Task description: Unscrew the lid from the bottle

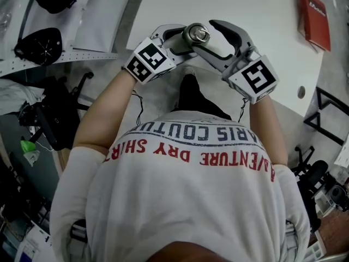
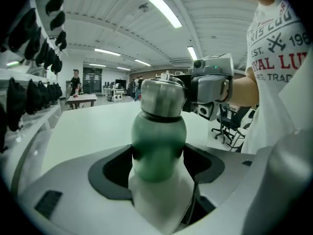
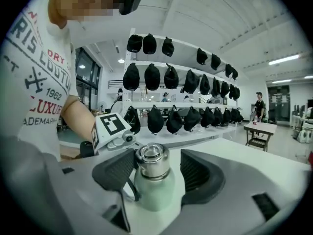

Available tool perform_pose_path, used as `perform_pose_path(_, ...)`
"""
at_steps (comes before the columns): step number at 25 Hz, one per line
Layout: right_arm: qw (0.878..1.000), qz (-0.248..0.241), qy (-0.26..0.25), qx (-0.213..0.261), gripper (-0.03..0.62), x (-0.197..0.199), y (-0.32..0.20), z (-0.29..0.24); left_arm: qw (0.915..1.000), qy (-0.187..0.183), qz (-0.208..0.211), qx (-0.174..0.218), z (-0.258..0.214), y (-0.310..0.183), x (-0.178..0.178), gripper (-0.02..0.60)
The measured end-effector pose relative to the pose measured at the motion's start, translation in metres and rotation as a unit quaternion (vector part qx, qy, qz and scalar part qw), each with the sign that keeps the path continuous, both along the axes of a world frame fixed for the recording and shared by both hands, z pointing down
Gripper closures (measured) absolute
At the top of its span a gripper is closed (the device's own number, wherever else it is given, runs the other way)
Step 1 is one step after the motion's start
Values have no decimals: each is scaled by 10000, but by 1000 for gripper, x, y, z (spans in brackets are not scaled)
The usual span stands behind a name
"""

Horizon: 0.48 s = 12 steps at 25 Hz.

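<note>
- Head view: a pale green metal bottle (image 2: 159, 141) with a white lower body is held up over the near edge of the white table (image 1: 245, 4). It sits between the two grippers with its top turned toward the camera.
- Left gripper view: the left gripper (image 2: 159, 163) is clenched on the bottle's body. Both dark pads press against its sides below the shoulder.
- Right gripper view: the right gripper (image 3: 156, 168) stands released around the round brushed-steel lid (image 3: 152, 163). The lid sits between the ribbed pads. The pad at that view's left is just beside or touching the lid, and a clear gap separates the other pad from it.
- The lid is seated on the bottle's neck, above the table's near edge.
- A flat red book (image 1: 313, 18) lies at the table's far right corner.
- Rows of black caps (image 3: 171, 77) hang on white shelves beyond the table.
- The person's white printed T-shirt (image 1: 191, 190) fills the head view on the table's near side.
</note>
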State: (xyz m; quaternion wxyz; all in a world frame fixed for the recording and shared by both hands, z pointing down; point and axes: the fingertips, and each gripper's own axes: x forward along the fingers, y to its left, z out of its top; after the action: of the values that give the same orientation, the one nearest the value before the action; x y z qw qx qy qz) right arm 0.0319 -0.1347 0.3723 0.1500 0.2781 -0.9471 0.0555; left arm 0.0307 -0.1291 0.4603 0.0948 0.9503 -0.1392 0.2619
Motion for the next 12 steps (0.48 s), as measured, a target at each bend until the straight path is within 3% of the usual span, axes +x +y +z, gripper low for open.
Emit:
perform_pose_path(5, 9986, 483, 98, 203, 310, -2, -1, 2, 9973, 21, -734, 41, -3, -1, 2, 239)
perform_pose_path(12, 9968, 752, 103, 247, 312, -7, -2, 7, 9934, 27, -1144, 34, 0, -1, 2, 239)
